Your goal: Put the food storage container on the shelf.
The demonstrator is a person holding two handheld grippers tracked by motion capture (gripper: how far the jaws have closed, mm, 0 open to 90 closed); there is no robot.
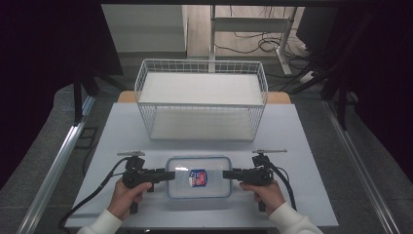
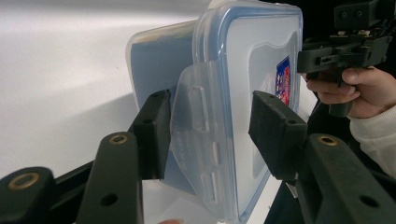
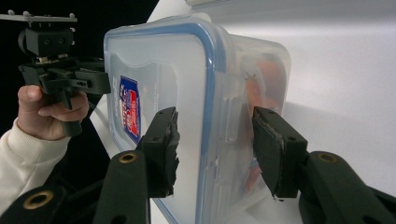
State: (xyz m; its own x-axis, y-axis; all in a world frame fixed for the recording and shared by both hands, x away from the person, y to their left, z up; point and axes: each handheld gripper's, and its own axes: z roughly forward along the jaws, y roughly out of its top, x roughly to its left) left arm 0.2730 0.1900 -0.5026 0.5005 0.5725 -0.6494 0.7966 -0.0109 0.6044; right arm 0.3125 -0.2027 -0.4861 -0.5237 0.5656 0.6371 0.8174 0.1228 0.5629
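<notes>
A clear plastic box with a blue-rimmed lid and a red and blue label lies flat near the front of the white table. My left gripper is at its left end and my right gripper at its right end. In the left gripper view the left gripper is open and its jaws straddle the box's end latch flap. In the right gripper view the right gripper is open astride the other end of the box. Something orange shows dimly through the box wall.
A white wire basket rack with two levels stands on the table behind the box. Bare table lies between the rack and the box and to both sides. Beyond the table are a desk frame and cables on the floor.
</notes>
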